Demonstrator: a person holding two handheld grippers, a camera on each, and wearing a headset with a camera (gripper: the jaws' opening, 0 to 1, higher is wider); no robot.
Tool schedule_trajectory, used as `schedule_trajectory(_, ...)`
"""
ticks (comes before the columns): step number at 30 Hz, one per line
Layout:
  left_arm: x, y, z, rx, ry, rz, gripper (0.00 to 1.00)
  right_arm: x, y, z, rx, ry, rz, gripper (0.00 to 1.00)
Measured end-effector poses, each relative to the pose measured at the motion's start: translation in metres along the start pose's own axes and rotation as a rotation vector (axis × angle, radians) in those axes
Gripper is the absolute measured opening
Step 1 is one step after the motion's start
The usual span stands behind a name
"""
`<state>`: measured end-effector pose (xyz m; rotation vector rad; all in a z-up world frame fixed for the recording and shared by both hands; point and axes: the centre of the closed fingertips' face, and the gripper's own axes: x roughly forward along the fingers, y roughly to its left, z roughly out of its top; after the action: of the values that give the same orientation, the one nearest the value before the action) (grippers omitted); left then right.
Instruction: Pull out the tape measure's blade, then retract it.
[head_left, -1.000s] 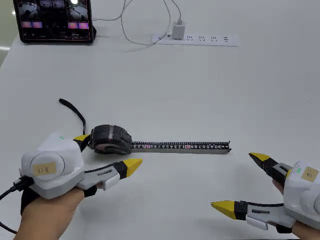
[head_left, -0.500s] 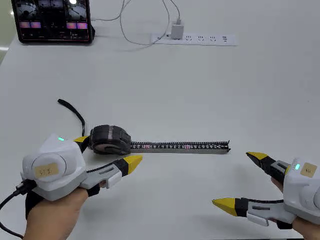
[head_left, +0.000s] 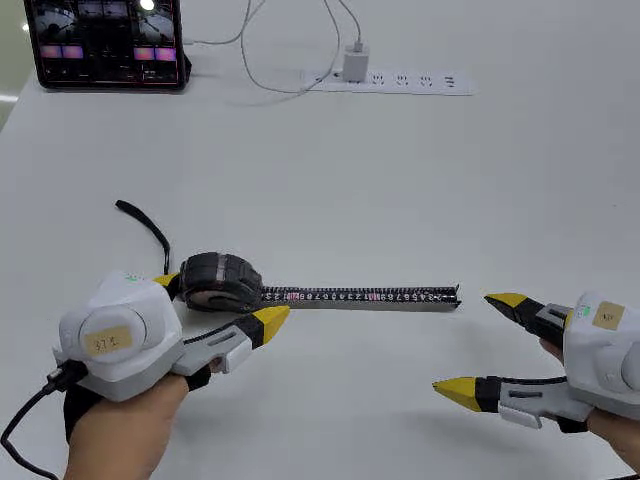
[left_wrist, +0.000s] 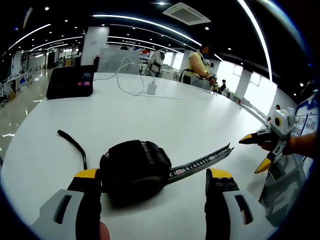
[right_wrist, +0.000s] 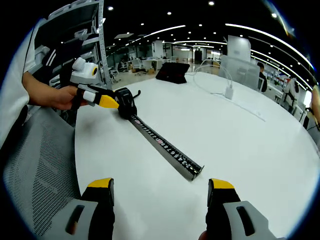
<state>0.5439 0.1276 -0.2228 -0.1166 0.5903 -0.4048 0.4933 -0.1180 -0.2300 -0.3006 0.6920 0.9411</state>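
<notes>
1. The tape measure case (head_left: 221, 281) rests on the white table (head_left: 400, 180), at the person's left. Its black wrist strap (head_left: 145, 222) trails away across the table on the far left side.
2. The blade (head_left: 360, 296) is drawn out. It lies flat on the table and runs from the case toward the right.
3. The left gripper (head_left: 218, 299) is released, with its jaws spread. The case sits between the two yellow tips. The far tip is just beside the rear of the case. The near tip is just in front of the point where the blade leaves the case. Contact between jaw and case cannot be determined.
4. The right gripper (head_left: 480, 345) is released, with its jaws spread wide and nothing between them.
5. The free end of the blade lies near the far tip of the right gripper and apart from it. In the right gripper view, this end stops just ahead of the gap between the jaws.
</notes>
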Motion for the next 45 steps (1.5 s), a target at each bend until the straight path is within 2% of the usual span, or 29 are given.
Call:
schedule_trajectory(11,0.003,0.002,-0.001,0.013,0.005,0.025,0.82,0.005,-0.012,0.001,-0.091,0.072,0.048,0.72)
schedule_trajectory(23,0.006,0.006,0.0,0.0,0.011,0.065,0.77,0.012,-0.024,0.004,-0.185,0.134,0.084,0.61)
schedule_trajectory(35,0.011,0.014,0.0,-0.003,0.029,0.137,0.7,0.018,-0.037,0.001,-0.249,0.192,0.131,0.51)
schedule_trajectory(45,0.015,0.02,-0.001,-0.037,0.04,0.184,0.67,0.023,-0.042,0.0,-0.305,0.241,0.166,0.41)
